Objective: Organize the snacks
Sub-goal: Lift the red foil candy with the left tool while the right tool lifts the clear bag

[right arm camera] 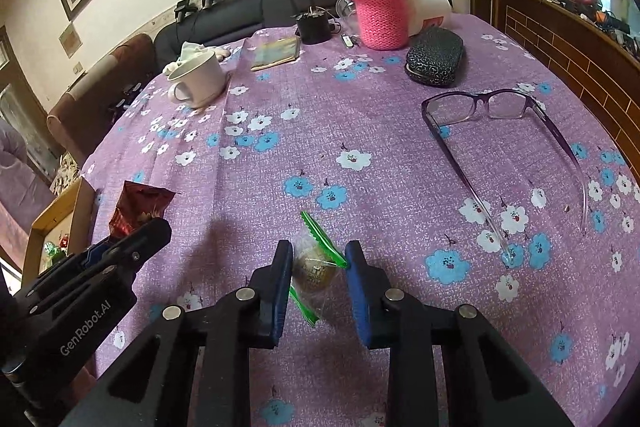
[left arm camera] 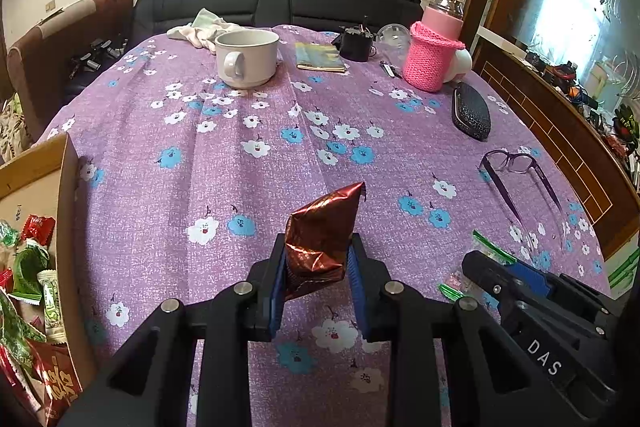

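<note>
Above the tablecloth (left arm camera: pixel 240 167), both grippers tilt downward, clamped.

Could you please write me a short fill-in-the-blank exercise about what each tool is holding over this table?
1. The left tool grips a shiny ___ foil snack packet.
2. The right tool holds a clear wrapped snack with ___ edges.
3. The glasses lie on a floral ___ tablecloth.

Answers: red; green; purple

Both wrist cameras looked steeply down, close over the tablecloth (left arm camera: pixel 240 167), sharing mug (right arm camera: pixel 198 79), glasses (left arm camera: pixel 516 171) and sofa (left arm camera: pixel 280 3).
</note>
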{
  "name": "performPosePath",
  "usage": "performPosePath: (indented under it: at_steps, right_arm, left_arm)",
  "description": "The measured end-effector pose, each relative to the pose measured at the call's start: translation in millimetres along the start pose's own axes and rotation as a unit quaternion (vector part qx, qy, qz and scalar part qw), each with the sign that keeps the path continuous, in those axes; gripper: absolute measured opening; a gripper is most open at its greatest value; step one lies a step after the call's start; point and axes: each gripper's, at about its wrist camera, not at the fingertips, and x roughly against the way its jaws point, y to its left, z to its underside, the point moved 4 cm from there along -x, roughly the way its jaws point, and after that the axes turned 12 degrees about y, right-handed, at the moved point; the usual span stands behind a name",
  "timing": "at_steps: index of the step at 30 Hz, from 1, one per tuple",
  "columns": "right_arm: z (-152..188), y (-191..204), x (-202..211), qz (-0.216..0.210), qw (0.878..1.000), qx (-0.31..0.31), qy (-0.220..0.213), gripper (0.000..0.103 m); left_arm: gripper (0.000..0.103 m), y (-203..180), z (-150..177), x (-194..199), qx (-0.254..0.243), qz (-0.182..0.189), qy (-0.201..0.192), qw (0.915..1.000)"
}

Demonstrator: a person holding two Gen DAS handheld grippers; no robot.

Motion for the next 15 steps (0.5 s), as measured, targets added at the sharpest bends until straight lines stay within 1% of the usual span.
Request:
performPosePath:
  at_steps: [15]
  right_arm:
    - [0.4, 0.3, 1.2, 0.001, 1.000, -0.002, -0.002, 0.029]
  left_arm:
    - [0.027, 1.0, -0.1, 1.2, 0.001, -0.001, -0.002, 1.0000]
